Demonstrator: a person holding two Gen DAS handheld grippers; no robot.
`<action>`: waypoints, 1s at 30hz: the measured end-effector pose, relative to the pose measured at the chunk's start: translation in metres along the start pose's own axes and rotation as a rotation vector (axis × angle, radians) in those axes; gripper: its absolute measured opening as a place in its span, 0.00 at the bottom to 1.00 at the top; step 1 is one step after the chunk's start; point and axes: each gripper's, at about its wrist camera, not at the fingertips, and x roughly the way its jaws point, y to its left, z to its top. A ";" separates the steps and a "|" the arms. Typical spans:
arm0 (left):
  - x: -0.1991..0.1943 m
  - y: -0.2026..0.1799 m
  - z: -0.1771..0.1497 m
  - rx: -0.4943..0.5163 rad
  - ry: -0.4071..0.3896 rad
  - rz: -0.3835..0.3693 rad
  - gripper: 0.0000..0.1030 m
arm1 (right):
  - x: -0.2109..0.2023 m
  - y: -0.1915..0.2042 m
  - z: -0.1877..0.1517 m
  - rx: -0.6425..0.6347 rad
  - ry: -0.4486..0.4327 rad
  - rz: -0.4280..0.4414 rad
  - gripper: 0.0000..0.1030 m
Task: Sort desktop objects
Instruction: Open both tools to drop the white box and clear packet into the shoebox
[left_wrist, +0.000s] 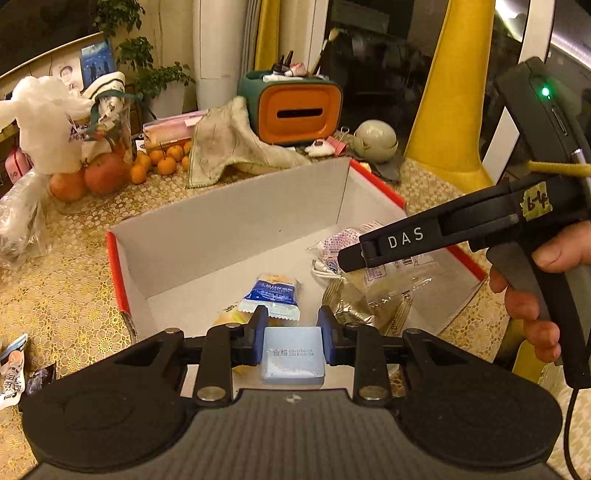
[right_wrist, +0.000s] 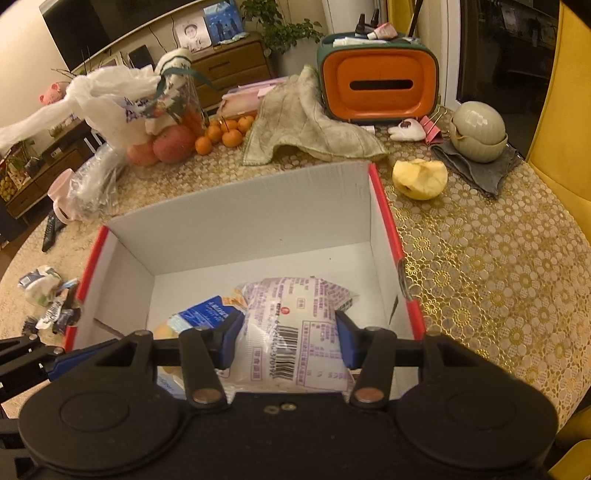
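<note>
A white cardboard box with red edges (left_wrist: 236, 218) (right_wrist: 236, 225) stands open on the table. My left gripper (left_wrist: 293, 334) is shut on a small pale blue packet (left_wrist: 293, 356), held over the box's near side. Below it lies a blue-and-white snack pack (left_wrist: 271, 295) (right_wrist: 207, 314). My right gripper (right_wrist: 290, 339) is shut on a white and purple bagged bun (right_wrist: 295, 332), held low inside the box. In the left wrist view the right gripper (left_wrist: 354, 258) reaches in from the right over the bag (left_wrist: 373, 273).
Behind the box lie a beige cloth (right_wrist: 306, 122), an orange tissue box (right_wrist: 380, 85), oranges (right_wrist: 225, 134), apples in a bag (right_wrist: 166, 146), a peeled apple (right_wrist: 419, 179) and a green teapot (right_wrist: 478, 131). Wrappers (right_wrist: 51, 299) lie left of the box.
</note>
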 end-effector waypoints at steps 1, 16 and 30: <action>0.004 0.000 -0.001 0.000 0.009 0.002 0.27 | 0.003 0.000 0.000 0.000 0.006 -0.001 0.49; 0.032 0.005 -0.014 -0.001 0.099 -0.009 0.27 | 0.024 0.001 -0.002 -0.031 0.052 -0.019 0.51; 0.003 0.004 -0.014 0.003 0.025 0.003 0.65 | 0.005 0.005 -0.003 -0.027 0.017 -0.012 0.61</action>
